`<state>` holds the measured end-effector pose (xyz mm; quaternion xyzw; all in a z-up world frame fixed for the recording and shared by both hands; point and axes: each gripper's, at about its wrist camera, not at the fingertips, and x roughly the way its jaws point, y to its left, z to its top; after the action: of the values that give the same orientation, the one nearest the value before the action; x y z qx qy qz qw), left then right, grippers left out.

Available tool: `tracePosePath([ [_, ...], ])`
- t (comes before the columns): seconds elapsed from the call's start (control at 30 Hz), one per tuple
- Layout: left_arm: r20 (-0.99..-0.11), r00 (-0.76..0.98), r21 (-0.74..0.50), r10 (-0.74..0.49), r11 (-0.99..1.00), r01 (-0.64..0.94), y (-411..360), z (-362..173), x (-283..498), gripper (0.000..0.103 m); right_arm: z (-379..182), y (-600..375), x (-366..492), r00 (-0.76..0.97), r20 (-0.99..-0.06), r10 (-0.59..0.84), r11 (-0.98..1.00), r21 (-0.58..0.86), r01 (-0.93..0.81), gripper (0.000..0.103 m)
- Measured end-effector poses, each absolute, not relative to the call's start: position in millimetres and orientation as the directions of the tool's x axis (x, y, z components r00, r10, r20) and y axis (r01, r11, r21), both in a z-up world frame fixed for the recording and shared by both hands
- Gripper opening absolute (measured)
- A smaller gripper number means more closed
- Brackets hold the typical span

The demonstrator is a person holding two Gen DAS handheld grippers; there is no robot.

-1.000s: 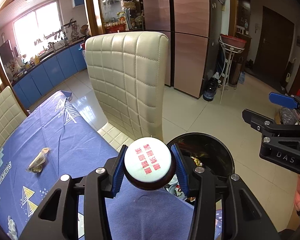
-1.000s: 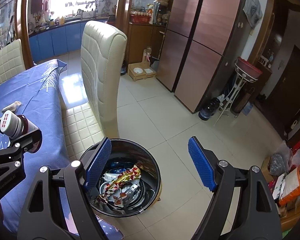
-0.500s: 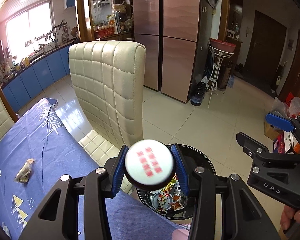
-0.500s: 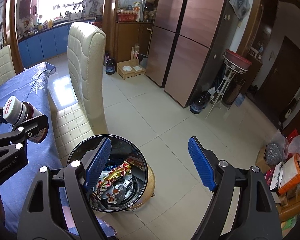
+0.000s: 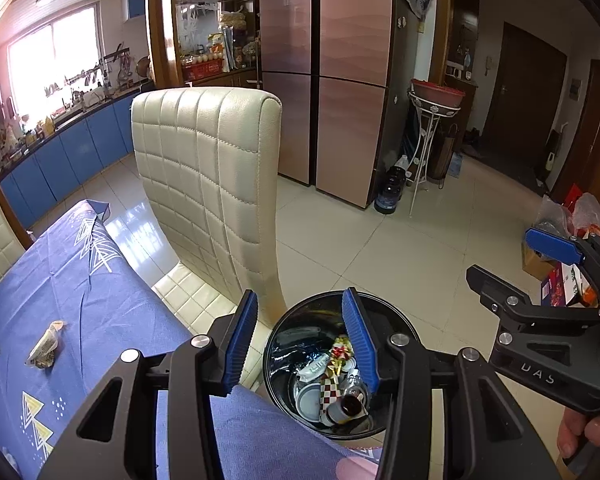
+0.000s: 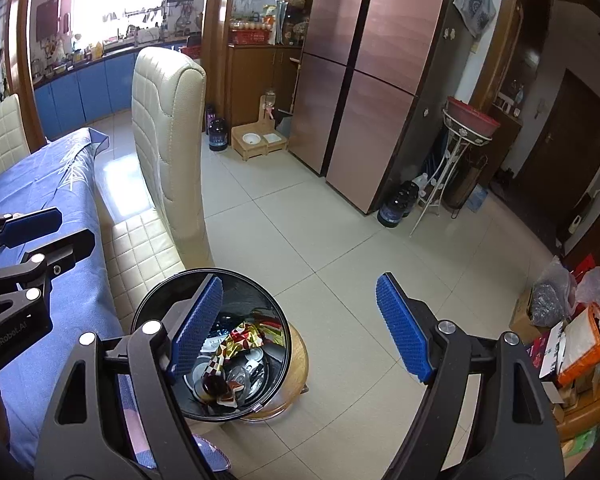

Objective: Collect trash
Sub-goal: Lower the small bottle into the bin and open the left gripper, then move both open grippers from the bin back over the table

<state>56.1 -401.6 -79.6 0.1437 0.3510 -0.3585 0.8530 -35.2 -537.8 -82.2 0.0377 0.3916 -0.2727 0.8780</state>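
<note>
Left wrist view: left hand-held gripper wide open, empty, above trash bin. Crumpled wrapper lies on tabletop, well left of it. Probably light, soft, crushable; pinch across its bunched middle. Right hand-held gripper also agape, empty.
</note>
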Motion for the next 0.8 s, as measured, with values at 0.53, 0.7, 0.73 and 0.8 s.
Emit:
tracePosePath([
  [0.53,-0.732,0.466,-0.067,-0.497,0.733,0.677,-386.8,-82.1,61.7,0.082,-79.3,-530.9,-35.6,0.549,-0.710,-0.441,0.853,-0.141,0.503,0.081],
  [0.7,-0.728,0.481,-0.057,-0.489,0.742,0.668,-379.2,-79.6,60.9,0.082,-76.3,-526.4,-35.9,0.560,-0.700,-0.444,0.850,-0.131,0.510,0.095],
  [0.73,-0.727,0.485,-0.055,-0.486,0.745,0.665,-376.8,-79.6,61.2,0.082,-76.1,-524.6,-34.5,0.560,-0.700,-0.442,0.852,-0.132,0.507,0.095],
  [0.8,-0.725,0.494,-0.052,-0.480,0.753,0.656,-370.9,-79.5,61.9,0.082,-75.2,-521.3,-32.4,0.562,-0.700,-0.440,0.854,-0.134,0.503,0.095],
])
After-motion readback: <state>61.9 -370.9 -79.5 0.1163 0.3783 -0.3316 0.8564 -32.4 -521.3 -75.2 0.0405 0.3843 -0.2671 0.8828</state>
